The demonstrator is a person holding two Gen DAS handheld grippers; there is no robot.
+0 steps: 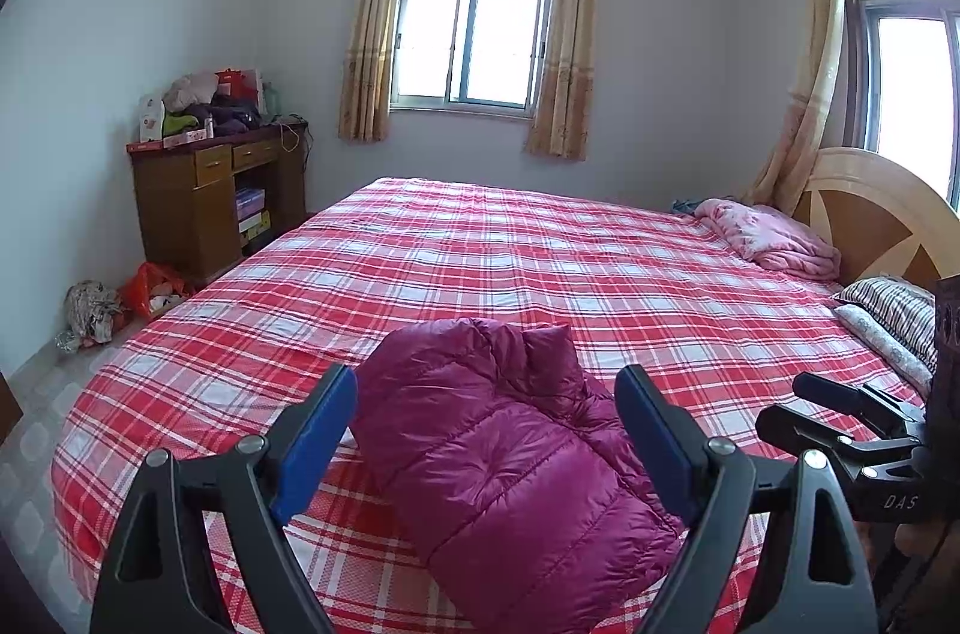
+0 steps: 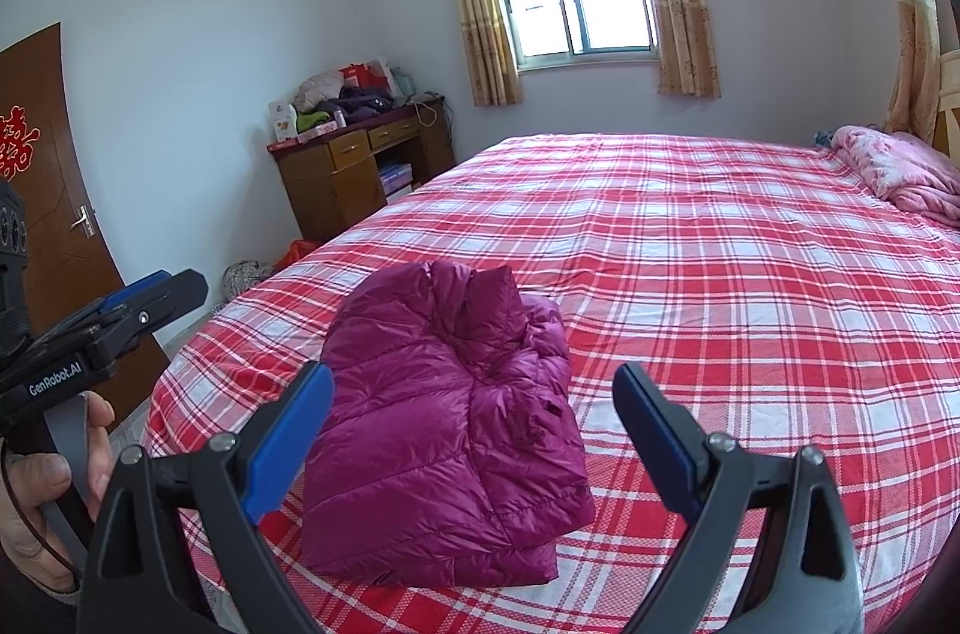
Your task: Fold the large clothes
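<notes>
We see a magenta quilted down jacket [image 2: 444, 424] folded into a puffy bundle near the plaid bed's [image 2: 720, 274] foot; our left gripper [image 1: 486, 430] and right gripper [image 2: 474, 430] hover, jaws spread, empty.

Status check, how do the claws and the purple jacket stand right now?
Left claw open, empty. Right claw open, empty. Purple jacket folded on plaid bed, untouched. Nothing in the way.

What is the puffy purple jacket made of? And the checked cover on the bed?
The magenta down jacket looks like thin, slippery nylon or polyester: it shines and has stitched, puffy squares, so some soft filling is likely inside. The red plaid bedsheet looks like matte woven cotton, dull and flat, though that is a guess.
</notes>
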